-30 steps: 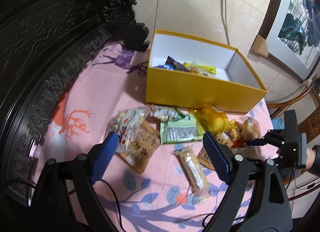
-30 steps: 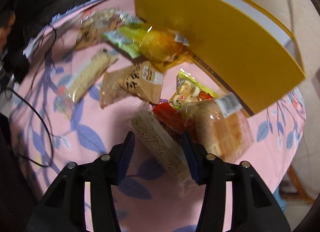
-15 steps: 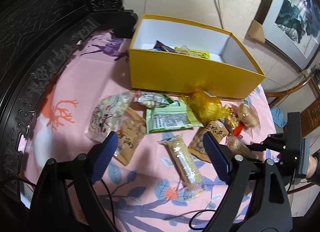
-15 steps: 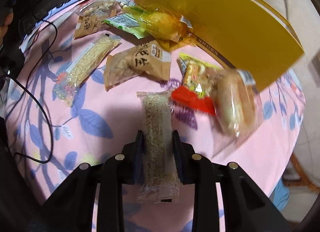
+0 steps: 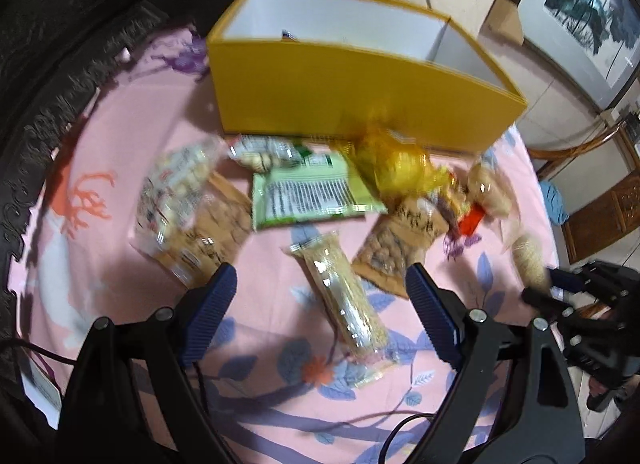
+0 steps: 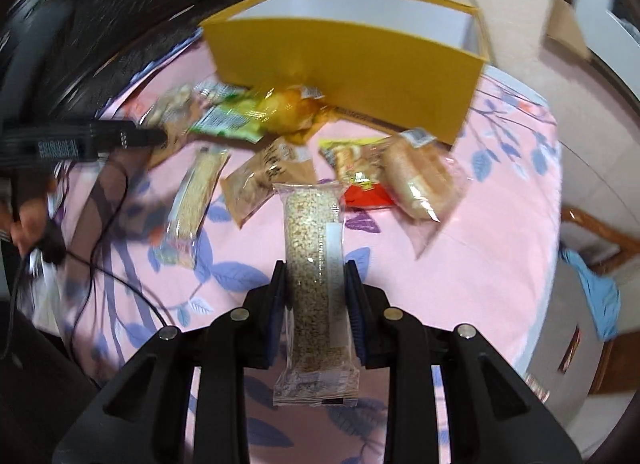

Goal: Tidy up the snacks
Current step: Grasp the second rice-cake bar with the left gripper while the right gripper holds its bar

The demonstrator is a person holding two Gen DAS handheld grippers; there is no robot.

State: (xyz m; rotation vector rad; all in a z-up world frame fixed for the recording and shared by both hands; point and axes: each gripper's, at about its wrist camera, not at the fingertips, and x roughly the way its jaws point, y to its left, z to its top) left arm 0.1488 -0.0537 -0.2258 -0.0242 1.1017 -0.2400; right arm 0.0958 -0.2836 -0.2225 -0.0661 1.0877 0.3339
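Note:
My right gripper [image 6: 315, 276] is shut on a grain bar [image 6: 314, 232] in a clear wrapper and holds it above the pink cloth; the same bar [image 5: 528, 256] shows at the right of the left wrist view. My left gripper [image 5: 318, 276] hangs open over a second grain bar [image 5: 344, 304] that lies on the cloth, not touching it. The open yellow box [image 5: 360, 92] stands at the back, with a few snacks inside. In front of it lie a green packet [image 5: 308, 192], a yellow-wrapped snack [image 5: 396, 168], a brown nut packet [image 5: 400, 240] and a bread roll [image 6: 420, 180].
A clear bag of snacks [image 5: 176, 188] and a brown packet [image 5: 216, 236] lie at the left. Dark carved furniture [image 5: 60, 64] borders the table's left side. Black cables [image 6: 100, 264] trail over the cloth. A wooden chair [image 5: 600, 216] stands past the right edge.
The right gripper closed on the grain bar, turned with it and lifted it off the cloth. The left gripper sank toward the snacks, still open.

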